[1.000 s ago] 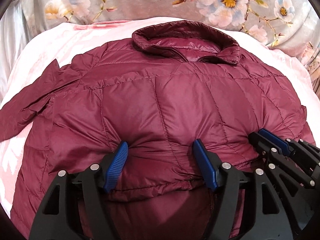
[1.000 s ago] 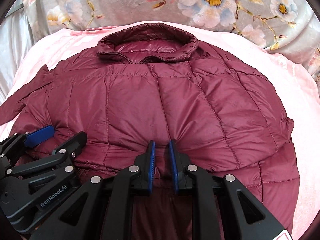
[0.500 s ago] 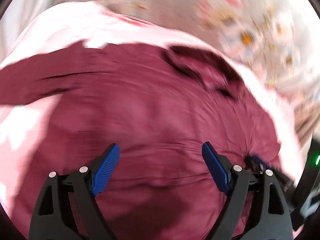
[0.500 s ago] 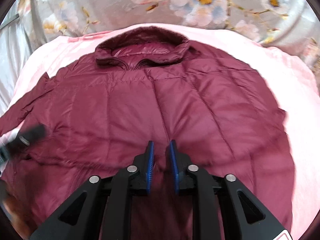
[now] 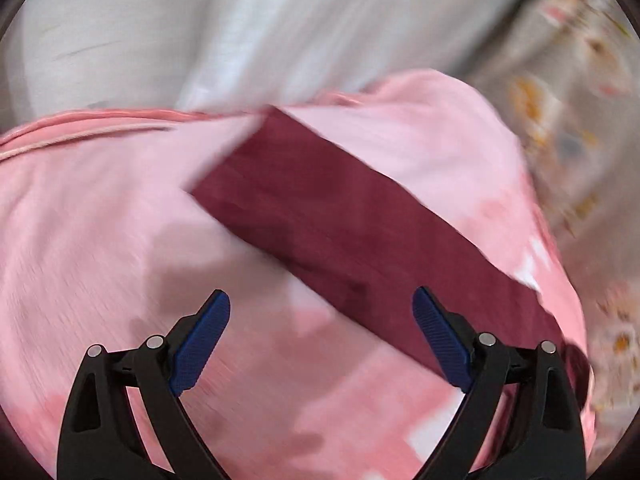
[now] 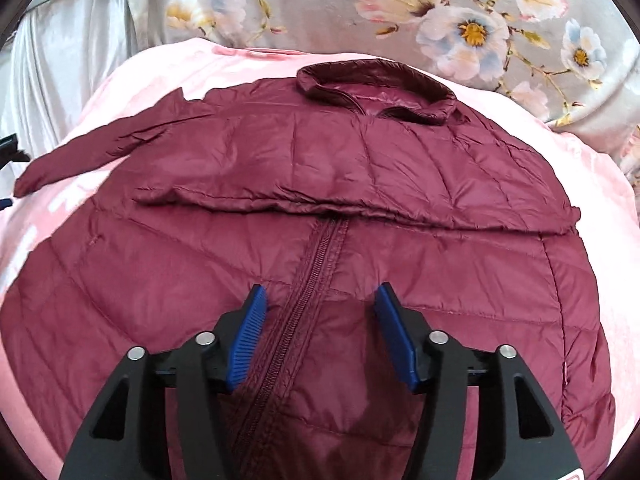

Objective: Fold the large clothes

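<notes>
A maroon quilted puffer jacket (image 6: 360,184) lies on a pink blanket (image 6: 132,76), collar (image 6: 376,88) at the far side. Its lower half is folded up over the body, zipper (image 6: 312,276) showing on top. One sleeve (image 6: 100,148) sticks out to the left. My right gripper (image 6: 320,332) is open just above the folded part, straddling the zipper. My left gripper (image 5: 320,344) is open and empty over the blanket (image 5: 100,220), near the sleeve (image 5: 340,224), which runs diagonally across a blurred view.
A grey floral fabric (image 6: 460,20) hangs behind the bed. A pale silver curtain (image 6: 68,60) hangs at the left, also in the left wrist view (image 5: 200,20). The blanket's edge runs along the far side.
The right gripper has let go of the jacket's hem and opened; the lower half now lies folded over the body. The left gripper has swung left to the sleeve.
</notes>
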Demonstrator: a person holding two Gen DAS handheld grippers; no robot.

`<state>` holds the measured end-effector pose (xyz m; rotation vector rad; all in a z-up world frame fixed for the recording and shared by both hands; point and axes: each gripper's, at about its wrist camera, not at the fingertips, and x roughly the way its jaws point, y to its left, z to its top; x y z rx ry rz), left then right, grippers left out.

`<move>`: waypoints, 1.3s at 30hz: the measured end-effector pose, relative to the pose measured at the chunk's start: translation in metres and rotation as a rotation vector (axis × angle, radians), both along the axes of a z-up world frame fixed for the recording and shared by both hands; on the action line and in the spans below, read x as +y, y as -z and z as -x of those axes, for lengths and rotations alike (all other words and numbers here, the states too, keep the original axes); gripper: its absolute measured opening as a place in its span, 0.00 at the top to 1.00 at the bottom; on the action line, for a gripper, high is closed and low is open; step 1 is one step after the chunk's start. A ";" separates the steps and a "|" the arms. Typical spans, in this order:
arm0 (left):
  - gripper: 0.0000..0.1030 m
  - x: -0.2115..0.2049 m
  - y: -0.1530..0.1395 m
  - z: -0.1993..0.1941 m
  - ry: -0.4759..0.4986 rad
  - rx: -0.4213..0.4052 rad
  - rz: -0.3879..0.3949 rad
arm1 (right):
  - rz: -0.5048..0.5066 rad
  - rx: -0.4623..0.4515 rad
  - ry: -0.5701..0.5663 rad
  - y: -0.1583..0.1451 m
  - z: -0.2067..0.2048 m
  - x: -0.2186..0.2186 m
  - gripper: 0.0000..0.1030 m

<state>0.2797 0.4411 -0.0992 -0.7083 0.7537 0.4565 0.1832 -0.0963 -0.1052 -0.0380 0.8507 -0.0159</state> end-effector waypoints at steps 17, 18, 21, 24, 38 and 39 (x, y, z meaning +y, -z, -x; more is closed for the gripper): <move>0.96 -0.123 -0.092 -0.068 0.352 -0.155 -0.151 | -0.053 0.023 0.046 0.004 -0.005 -0.012 0.31; 0.96 -0.154 -0.106 -0.068 0.421 -0.187 -0.165 | -0.056 0.019 0.049 0.004 -0.004 -0.013 0.31; 0.95 -0.253 -0.143 -0.062 0.636 -0.278 -0.180 | -0.062 -0.016 0.083 -0.003 0.002 -0.019 0.31; 0.95 -0.349 -0.154 -0.051 0.842 -0.313 -0.155 | -0.105 -0.053 0.120 -0.014 0.012 -0.034 0.31; 0.19 -0.429 -0.063 -0.010 1.028 -0.233 0.224 | -0.259 -0.078 0.216 -0.042 0.019 -0.126 0.27; 0.19 -0.413 -0.064 -0.011 1.000 -0.231 0.204 | -0.267 -0.080 0.206 -0.043 0.014 -0.126 0.27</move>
